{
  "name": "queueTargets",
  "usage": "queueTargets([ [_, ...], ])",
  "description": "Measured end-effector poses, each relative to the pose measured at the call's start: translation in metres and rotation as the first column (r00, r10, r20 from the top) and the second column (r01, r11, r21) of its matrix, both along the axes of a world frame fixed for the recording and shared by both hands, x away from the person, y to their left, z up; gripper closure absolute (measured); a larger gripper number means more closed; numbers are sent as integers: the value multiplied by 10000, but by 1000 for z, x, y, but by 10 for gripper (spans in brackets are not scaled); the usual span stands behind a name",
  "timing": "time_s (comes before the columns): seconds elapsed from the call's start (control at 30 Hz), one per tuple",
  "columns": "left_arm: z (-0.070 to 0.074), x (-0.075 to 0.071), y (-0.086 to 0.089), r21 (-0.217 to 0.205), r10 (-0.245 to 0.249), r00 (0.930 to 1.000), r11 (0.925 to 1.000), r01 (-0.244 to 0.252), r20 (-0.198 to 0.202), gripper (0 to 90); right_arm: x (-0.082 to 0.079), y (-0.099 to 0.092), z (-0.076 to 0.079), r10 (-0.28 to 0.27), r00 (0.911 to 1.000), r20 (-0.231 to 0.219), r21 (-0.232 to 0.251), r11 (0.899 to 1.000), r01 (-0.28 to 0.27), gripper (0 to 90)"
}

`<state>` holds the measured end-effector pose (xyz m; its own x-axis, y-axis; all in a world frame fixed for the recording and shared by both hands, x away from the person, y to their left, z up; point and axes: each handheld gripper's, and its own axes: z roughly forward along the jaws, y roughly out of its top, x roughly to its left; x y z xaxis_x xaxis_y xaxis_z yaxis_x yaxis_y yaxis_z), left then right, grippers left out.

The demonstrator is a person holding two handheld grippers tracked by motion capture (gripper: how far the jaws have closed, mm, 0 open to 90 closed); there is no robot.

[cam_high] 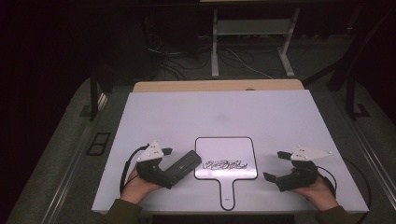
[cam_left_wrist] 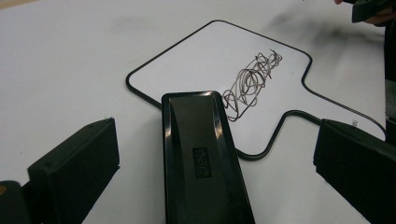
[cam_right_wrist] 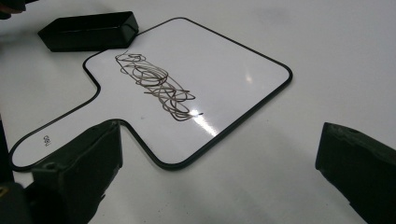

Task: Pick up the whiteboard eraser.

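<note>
A small paddle-shaped whiteboard [cam_high: 226, 154] with a black rim lies flat near the table's front edge, its handle toward me. A dark scribble [cam_high: 225, 164] crosses its lower part. A black eraser [cam_high: 185, 165] rests on the table with its far end at the board's left edge. My left gripper [cam_high: 169, 166] is open around the eraser [cam_left_wrist: 201, 158], which lies between the wide-spread jaws without touching either. To the right of the board my right gripper [cam_high: 273, 165] stands open with nothing in it. The right gripper view looks across the scribble [cam_right_wrist: 156, 86] to the eraser [cam_right_wrist: 88, 30].
The white table top [cam_high: 219, 112] stretches bare behind the board, with a wooden strip [cam_high: 215, 86] along its far edge. Beyond it, on the dark floor, are white desk legs [cam_high: 215, 46] and loose cables [cam_high: 177, 65]. A hand [cam_high: 137, 186] holds each gripper.
</note>
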<state>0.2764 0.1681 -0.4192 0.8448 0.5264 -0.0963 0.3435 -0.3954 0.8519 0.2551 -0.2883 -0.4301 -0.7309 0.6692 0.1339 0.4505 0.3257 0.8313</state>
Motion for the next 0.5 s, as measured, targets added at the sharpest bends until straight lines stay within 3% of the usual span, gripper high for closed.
queueTargets([
  [0.5,4,2,2,81,197,9998,9998,-197,-14,0,0,1,-1,15,10000,38,-23,10000,-15,0],
])
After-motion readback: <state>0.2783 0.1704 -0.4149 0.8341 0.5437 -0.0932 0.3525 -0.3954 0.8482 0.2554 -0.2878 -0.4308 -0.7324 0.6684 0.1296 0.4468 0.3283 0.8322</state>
